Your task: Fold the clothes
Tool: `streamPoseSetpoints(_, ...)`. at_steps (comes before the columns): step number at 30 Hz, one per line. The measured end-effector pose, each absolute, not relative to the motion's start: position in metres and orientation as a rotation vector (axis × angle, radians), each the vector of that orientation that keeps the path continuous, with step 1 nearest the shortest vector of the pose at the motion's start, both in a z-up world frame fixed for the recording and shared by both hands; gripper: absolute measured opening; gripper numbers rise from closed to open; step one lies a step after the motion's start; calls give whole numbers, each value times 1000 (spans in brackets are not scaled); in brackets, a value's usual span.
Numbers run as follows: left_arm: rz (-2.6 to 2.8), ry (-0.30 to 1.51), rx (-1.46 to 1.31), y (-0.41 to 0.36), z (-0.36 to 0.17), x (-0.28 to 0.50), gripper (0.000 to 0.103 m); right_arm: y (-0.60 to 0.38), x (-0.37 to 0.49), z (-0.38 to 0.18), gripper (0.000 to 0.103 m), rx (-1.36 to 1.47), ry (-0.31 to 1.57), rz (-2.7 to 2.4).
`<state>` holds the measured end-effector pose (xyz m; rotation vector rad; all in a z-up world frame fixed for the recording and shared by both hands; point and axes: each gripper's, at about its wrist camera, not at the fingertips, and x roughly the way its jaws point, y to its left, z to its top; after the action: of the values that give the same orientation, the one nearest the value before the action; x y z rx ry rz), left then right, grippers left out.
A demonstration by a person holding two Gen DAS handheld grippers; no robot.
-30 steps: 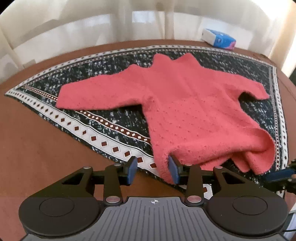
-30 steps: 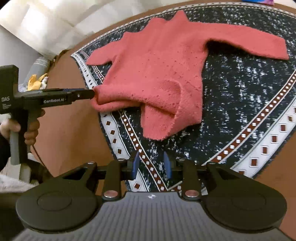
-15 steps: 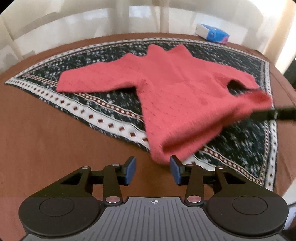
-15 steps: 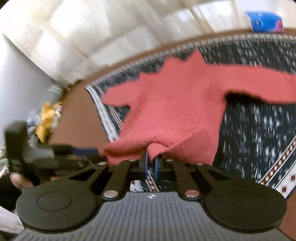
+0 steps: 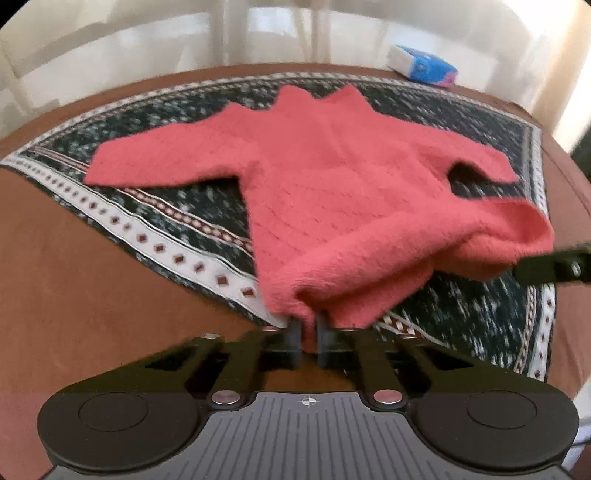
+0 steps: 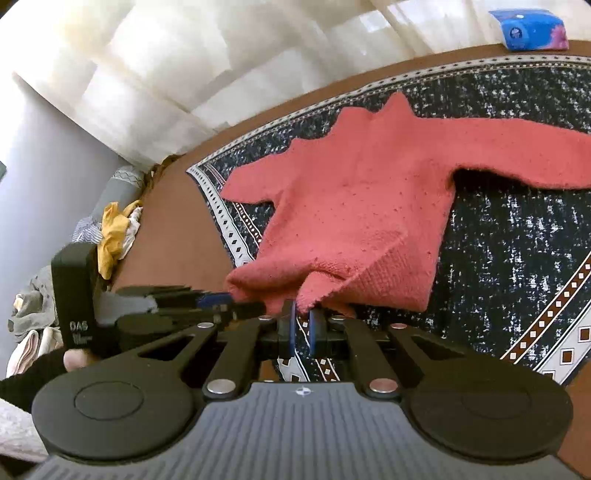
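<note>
While your left gripper point(image 5: 306, 325) and right gripper point(image 6: 301, 317) each pinch the sweater point(image 5: 332, 192) hem, only your right view shows laundry point(image 6: 114, 236), collar pointing away, sleeves spread sideways.

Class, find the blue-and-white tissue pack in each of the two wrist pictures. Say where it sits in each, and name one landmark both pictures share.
Left wrist view: the tissue pack lies upper right, on the brown table's far edge beyond the patterned cloth.
Right wrist view: the tissue pack sits in the top right corner, again beyond the cloth.
Shared landmark: the red sweater collar points toward it in both.
</note>
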<state>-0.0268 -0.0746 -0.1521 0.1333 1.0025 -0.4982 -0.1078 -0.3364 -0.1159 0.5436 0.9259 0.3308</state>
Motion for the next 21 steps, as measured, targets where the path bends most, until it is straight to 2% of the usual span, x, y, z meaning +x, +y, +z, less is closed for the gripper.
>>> streamPoseSetpoints(2, -505, 968, 124, -67, -135, -33, 3, -340, -113, -112, 4, 578, 910, 347)
streamPoseSetpoints(5, -544, 977, 228, -63, -132, -51, 6, -341, -123, -118, 4, 557, 956, 351)
streamPoseSetpoints(7, -561, 1033, 302, -61, -145, -59, 23, -341, -132, -132, 4, 527, 1025, 329)
streamPoseSetpoints(10, -520, 1059, 315, -53, -156, -60, 29, -345, -142, -139, 8, 498, 1055, 277)
streamPoseSetpoints(11, -503, 1055, 307, -50, -157, -60, 30, -348, -143, -137, 10, 495, 1042, 255)
streamPoseSetpoints(12, -487, 1037, 292, -48, -155, -56, 36, -352, -141, -134, 14, 492, 1026, 234)
streamPoseSetpoints(13, -479, 1016, 280, -49, -153, -52, 46, -354, -138, -131, 25, 487, 1005, 213)
streamPoseSetpoints(14, -476, 989, 276, -51, -150, -47, 51, -356, -134, -127, 38, 476, 983, 196)
streamPoseSetpoints(15, -478, 969, 282, -56, -148, -42, 55, -357, -129, -124, 42, 455, 964, 187)
streamPoseSetpoints(17, -492, 939, 287, -64, -145, -31, 55, -355, -117, -119, 46, 401, 934, 184)
streamPoseSetpoints(19, -506, 935, 269, -72, -146, -20, 63, -351, -104, -119, 48, 354, 933, 191)
streamPoseSetpoints(21, -518, 954, 264, -78, -153, -12, 63, -350, -92, -126, 48, 322, 956, 196)
